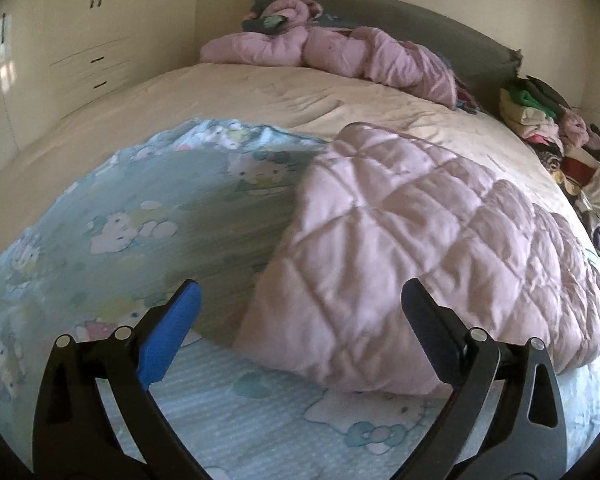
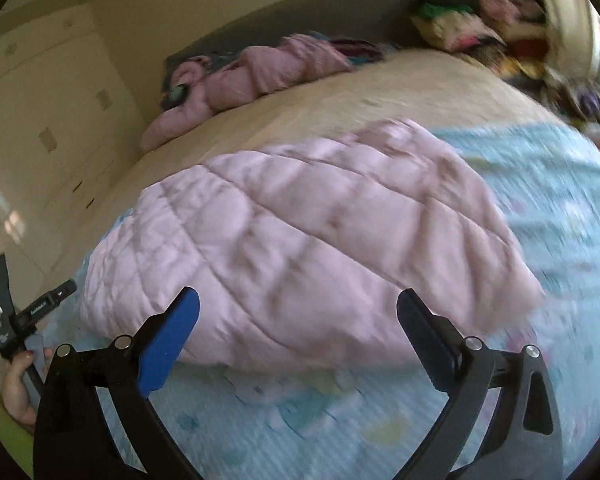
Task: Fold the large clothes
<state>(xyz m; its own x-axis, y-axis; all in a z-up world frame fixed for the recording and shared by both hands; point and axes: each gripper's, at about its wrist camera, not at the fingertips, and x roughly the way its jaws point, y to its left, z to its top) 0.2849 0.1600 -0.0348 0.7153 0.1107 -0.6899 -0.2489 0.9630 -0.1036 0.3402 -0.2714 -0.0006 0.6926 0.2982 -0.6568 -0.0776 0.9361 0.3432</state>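
A pink quilted blanket point(image 1: 420, 240) lies folded in a thick bundle on a light-blue cartoon-print sheet point(image 1: 140, 220) spread over the bed. My left gripper point(image 1: 300, 300) is open just in front of the bundle's near left corner, nothing between its fingers. The right wrist view, blurred, shows the same pink blanket point(image 2: 300, 240) on the blue sheet point(image 2: 560, 220). My right gripper point(image 2: 298, 306) stands open a little short of the blanket's near edge and holds nothing. At that view's lower left a hand point(image 2: 18, 384) holds the other gripper's handle.
A cream bedspread point(image 1: 260, 92) covers the far half of the bed. Crumpled pink bedding point(image 1: 340, 52) lies against the grey headboard point(image 1: 420, 20). A pile of mixed clothes point(image 1: 548, 128) sits at the far right. Cream wardrobes and drawers point(image 1: 84, 40) line the left wall.
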